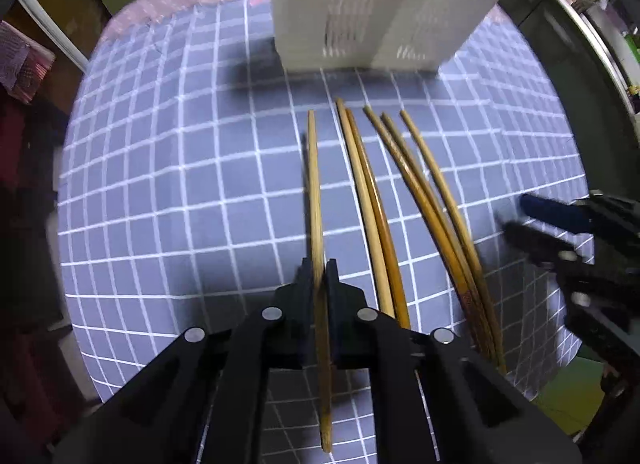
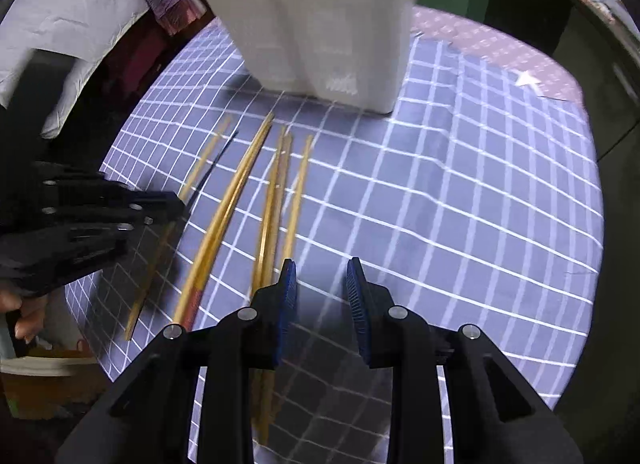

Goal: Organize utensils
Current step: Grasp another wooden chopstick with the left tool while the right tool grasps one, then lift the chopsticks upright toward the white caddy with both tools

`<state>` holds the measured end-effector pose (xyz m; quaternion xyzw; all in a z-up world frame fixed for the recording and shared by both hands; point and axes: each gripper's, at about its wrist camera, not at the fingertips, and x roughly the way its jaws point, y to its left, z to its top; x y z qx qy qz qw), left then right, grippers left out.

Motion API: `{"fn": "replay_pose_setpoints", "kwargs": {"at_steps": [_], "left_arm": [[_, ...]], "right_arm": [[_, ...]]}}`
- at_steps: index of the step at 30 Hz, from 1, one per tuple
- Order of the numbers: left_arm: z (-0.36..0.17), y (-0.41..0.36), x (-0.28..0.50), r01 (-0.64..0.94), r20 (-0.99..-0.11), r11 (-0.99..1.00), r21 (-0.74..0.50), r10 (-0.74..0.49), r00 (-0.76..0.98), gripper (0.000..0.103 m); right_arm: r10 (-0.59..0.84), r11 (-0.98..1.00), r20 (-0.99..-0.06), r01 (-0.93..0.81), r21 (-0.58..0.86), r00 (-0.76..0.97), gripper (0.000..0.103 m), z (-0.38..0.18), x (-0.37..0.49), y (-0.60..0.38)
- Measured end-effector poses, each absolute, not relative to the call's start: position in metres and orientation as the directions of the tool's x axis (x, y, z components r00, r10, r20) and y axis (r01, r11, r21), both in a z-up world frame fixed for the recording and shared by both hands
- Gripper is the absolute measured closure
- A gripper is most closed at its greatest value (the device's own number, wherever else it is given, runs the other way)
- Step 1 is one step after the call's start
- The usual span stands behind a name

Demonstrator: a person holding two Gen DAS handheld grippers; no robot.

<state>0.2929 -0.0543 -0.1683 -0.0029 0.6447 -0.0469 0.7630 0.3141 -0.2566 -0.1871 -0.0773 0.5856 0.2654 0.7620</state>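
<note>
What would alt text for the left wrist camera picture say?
The left hand-held gripper is shut on one wooden chopstick, while five more chopsticks lie on a checked tablecloth before a white utensil holder.

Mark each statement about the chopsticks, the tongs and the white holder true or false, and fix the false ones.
1. The left tongs are shut on a single chopstick. True.
2. The right tongs grip two chopsticks. False: they are open and hold nothing.
3. The white holder stands on the checked tablecloth beyond the chopsticks' far tips. True.
4. All the chopsticks are already in the holder. False: five loose chopsticks lie on the cloth beside the gripped one.
5. The tablecloth is plain red. False: it is grey-blue with a white grid.
</note>
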Motion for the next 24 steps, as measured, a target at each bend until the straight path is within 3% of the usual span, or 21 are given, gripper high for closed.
{"fn": "replay_pose_setpoints", "kwargs": {"at_steps": [12,22,24], "left_arm": [[-0.097,-0.018,0.239,0.076,-0.878,0.992,-0.103,-0.126,0.462,0.096],[-0.090,-0.020,0.222,0.110,-0.853,0.990,-0.090,-0.134,0.504,0.096],[-0.089,-0.021,0.221,0.117,-0.851,0.990,-0.084,-0.132,0.508,0.096]], "right_arm": [[0.229,0.848,-0.966,-0.511,0.137,0.122,0.090,-0.205,0.328,-0.217],[0.142,0.849,-0.982,-0.526,0.055,0.127,0.090,-0.210,0.327,-0.187],[0.127,0.848,-0.982,-0.529,0.037,0.136,0.094,-0.210,0.328,-0.182]]}}
